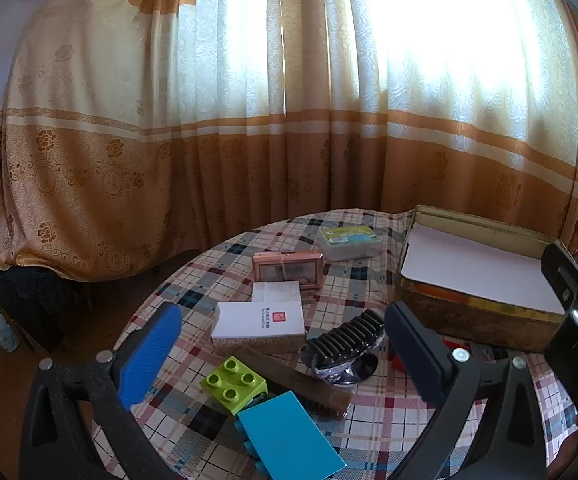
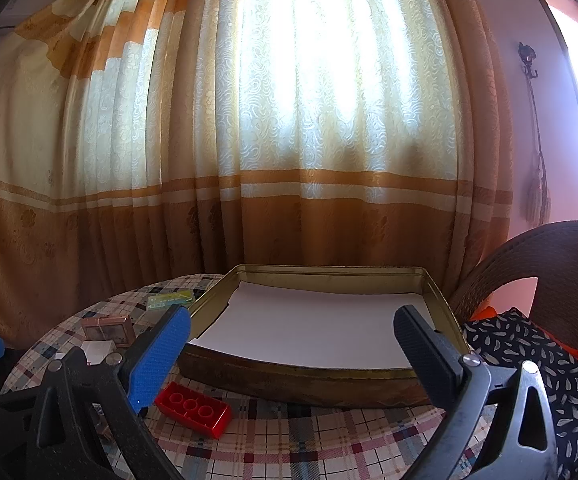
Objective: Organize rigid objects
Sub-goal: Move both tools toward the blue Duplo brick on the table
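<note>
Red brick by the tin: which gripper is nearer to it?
Right. The red brick lies just beyond the right gripper, by its blue finger. The left gripper hovers over the green brick and comb, farther off.

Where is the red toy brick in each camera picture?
Left wrist view: the red brick peeks out at centre right, mostly hidden behind the dark finger pad, in front of the tin box.
Right wrist view: it lies in plain sight at lower left.
Shared landmark: the tin box behind it.
</note>
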Available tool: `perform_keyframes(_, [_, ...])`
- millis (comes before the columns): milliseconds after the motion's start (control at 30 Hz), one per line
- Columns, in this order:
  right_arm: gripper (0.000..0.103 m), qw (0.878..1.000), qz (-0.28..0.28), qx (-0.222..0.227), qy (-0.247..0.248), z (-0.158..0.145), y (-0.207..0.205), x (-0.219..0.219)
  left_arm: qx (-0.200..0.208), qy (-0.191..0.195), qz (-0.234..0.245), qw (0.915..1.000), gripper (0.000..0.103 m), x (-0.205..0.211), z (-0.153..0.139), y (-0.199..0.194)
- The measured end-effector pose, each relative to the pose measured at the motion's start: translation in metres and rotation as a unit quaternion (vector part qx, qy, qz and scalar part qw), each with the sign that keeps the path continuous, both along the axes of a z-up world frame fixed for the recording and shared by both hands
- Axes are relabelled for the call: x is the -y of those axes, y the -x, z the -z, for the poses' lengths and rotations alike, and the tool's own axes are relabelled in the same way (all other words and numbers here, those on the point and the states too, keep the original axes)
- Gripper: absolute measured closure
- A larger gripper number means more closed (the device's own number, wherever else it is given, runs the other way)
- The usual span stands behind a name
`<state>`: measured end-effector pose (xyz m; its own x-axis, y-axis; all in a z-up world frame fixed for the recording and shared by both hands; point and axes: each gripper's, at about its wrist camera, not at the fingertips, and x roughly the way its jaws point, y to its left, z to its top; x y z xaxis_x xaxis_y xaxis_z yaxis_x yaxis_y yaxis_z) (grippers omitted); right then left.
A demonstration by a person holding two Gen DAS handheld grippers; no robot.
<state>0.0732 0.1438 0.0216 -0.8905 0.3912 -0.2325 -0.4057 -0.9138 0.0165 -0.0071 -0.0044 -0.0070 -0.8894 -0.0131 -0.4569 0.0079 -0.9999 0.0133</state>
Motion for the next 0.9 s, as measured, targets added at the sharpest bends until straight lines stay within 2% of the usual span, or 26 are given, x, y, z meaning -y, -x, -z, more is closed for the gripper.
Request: perform_keyframes(900, [0.000, 1.000, 0.000, 0.015, 0.004, 0.0006, 0.0036, 0.0007, 0.002, 0.002, 0.004, 1.0000, 0.000, -0.0016, 0.0012, -0.0028])
